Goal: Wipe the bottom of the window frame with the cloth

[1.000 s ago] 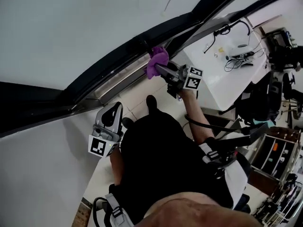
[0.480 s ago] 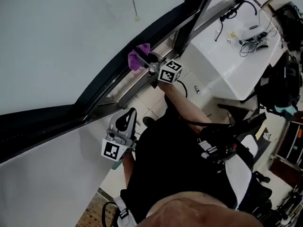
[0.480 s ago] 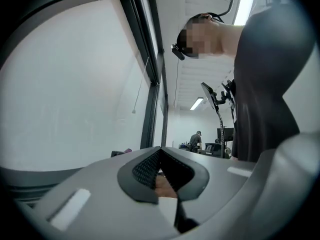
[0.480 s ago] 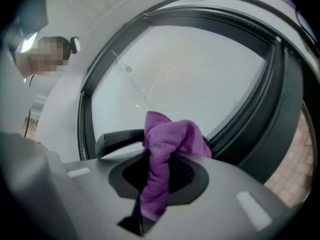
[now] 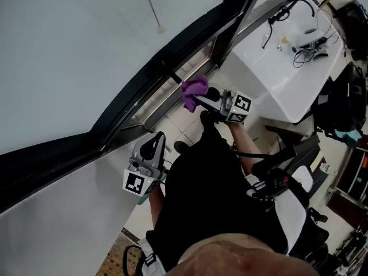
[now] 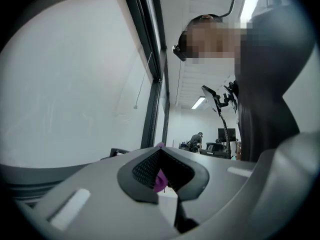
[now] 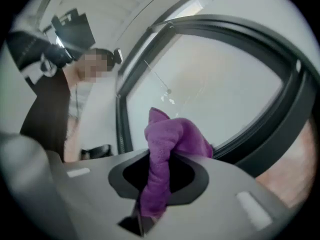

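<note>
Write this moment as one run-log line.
right gripper: shut on purple cloth | position: beside bottom window frame, contact unclear | left gripper: shut, empty

Bottom rail of the window frame (image 5: 164,96): open to approach along most of its length from the tiled floor (image 5: 172,128). At the rail's right end an upright mullion (image 5: 230,25) blocks passage along it. Beyond the mullion a white table (image 5: 287,68) carrying cables stands just beside the frame and closes that end. A blind cord (image 5: 150,7) hangs in front of the glass above the rail. The person's torso (image 5: 201,200) takes up the near side of the floor strip.
</note>
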Demonstrator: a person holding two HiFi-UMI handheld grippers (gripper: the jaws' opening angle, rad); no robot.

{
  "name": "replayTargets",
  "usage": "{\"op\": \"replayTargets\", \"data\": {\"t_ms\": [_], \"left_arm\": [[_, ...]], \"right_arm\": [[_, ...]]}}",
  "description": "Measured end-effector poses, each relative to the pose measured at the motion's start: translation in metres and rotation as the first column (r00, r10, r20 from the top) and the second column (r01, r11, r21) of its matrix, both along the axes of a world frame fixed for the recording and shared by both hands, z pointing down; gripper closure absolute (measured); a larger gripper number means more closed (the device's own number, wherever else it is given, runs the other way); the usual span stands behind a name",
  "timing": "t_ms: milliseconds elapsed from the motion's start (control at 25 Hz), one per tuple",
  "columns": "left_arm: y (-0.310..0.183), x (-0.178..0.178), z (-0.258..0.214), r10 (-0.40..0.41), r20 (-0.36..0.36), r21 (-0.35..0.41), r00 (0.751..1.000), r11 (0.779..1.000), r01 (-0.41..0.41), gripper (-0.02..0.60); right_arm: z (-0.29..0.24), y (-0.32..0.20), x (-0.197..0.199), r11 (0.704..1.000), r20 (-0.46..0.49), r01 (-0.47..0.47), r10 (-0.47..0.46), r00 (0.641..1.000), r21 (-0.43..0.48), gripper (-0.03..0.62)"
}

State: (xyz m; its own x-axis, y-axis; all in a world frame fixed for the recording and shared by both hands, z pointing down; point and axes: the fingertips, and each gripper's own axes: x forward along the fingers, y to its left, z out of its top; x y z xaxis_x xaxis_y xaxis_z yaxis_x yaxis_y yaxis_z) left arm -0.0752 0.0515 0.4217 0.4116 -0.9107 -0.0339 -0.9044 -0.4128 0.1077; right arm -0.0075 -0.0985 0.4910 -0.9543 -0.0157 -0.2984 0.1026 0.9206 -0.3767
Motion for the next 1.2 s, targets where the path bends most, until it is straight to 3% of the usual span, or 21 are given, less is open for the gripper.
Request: {"op": "replayTargets", "data": {"t_ms": [80,120,200,280,360,520,640,680,720,800,840,920,1000,1080,1120,1200], "left_arm": [[-0.010,0.001,0.002,-0.010,-0.013,0.001,1.000,1.000,0.010,0.580],[-0.015,0.004,-0.001,-0.016,-0.021,0.012,1.000,1.000,0.016,0.580],[-0.025,0.011,-0.009,-0.024,-0.026,0.030,0.999,0.999,0.024,0.580],[-0.035,0.018,-0.011,-0.041,-0.004,0.024,0.999,0.999,0.041,0.580],[-0.043,0.025,-0.012,-0.059,0.011,0.025,0.998,0.998,0.059,0.580],[-0.059,0.029,-0.016,-0.096,-0.032,0.036,0.995,0.995,0.098,0.580],[-0.067,0.029,-0.006,-0.139,-0.034,0.009,0.990,0.990,0.139,0.580],[-0.070,0.030,-0.005,-0.149,-0.033,0.002,0.988,0.989,0.149,0.580],[-0.073,0.031,-0.004,-0.156,-0.034,-0.002,0.987,0.988,0.156,0.580],[-0.081,0.032,-0.004,-0.167,-0.036,-0.001,0.985,0.986,0.167,0.580],[-0.084,0.034,-0.005,-0.169,-0.037,0.003,0.985,0.986,0.170,0.580],[-0.090,0.041,-0.007,-0.165,-0.036,0.010,0.986,0.986,0.165,0.580],[-0.091,0.047,-0.010,-0.150,-0.025,0.013,0.988,0.989,0.150,0.580],[-0.088,0.047,-0.013,-0.138,-0.013,0.020,0.990,0.990,0.139,0.580],[-0.085,0.044,-0.014,-0.138,-0.014,0.026,0.990,0.990,0.138,0.580],[-0.080,0.032,-0.014,-0.141,-0.036,0.044,0.989,0.989,0.143,0.580]], "right_arm": [[-0.007,-0.045,-0.013,0.980,-0.175,-0.102,0.133,0.976,0.174,0.528],[-0.011,-0.063,-0.032,0.952,-0.279,-0.091,0.176,0.944,0.292,0.528],[-0.015,-0.088,-0.082,0.858,-0.434,0.024,0.235,0.870,0.513,0.528],[-0.003,-0.100,-0.120,0.746,-0.538,0.178,0.272,0.797,0.642,0.528],[0.000,-0.092,-0.129,0.678,-0.578,0.300,0.225,0.784,0.671,0.531],[0.006,-0.047,-0.090,0.612,-0.578,0.465,-0.016,0.816,0.640,0.528],[0.010,-0.002,-0.026,0.570,-0.576,0.612,-0.274,0.770,0.548,0.528],[0.003,0.003,-0.012,0.592,-0.533,0.622,-0.348,0.771,0.513,0.528],[-0.007,-0.004,-0.009,0.654,-0.481,0.586,-0.363,0.798,0.479,0.528],[-0.021,-0.050,-0.038,0.811,-0.460,0.405,-0.195,0.867,0.421,0.528],[-0.025,-0.075,-0.061,0.854,-0.488,0.311,-0.078,0.869,0.416,0.528],[-0.023,-0.099,-0.107,0.876,-0.564,0.237,0.046,0.825,0.419,0.528],[-0.005,-0.099,-0.135,0.873,-0.632,0.278,0.044,0.774,0.401,0.533],[0.009,-0.110,-0.130,0.877,-0.692,0.285,0.071,0.718,0.386,0.528],[0.011,-0.124,-0.118,0.872,-0.721,0.253,0.149,0.677,0.418,0.528],[0.009,-0.157,-0.099,0.832,-0.729,0.174,0.338,0.595,0.527,0.528]]}}
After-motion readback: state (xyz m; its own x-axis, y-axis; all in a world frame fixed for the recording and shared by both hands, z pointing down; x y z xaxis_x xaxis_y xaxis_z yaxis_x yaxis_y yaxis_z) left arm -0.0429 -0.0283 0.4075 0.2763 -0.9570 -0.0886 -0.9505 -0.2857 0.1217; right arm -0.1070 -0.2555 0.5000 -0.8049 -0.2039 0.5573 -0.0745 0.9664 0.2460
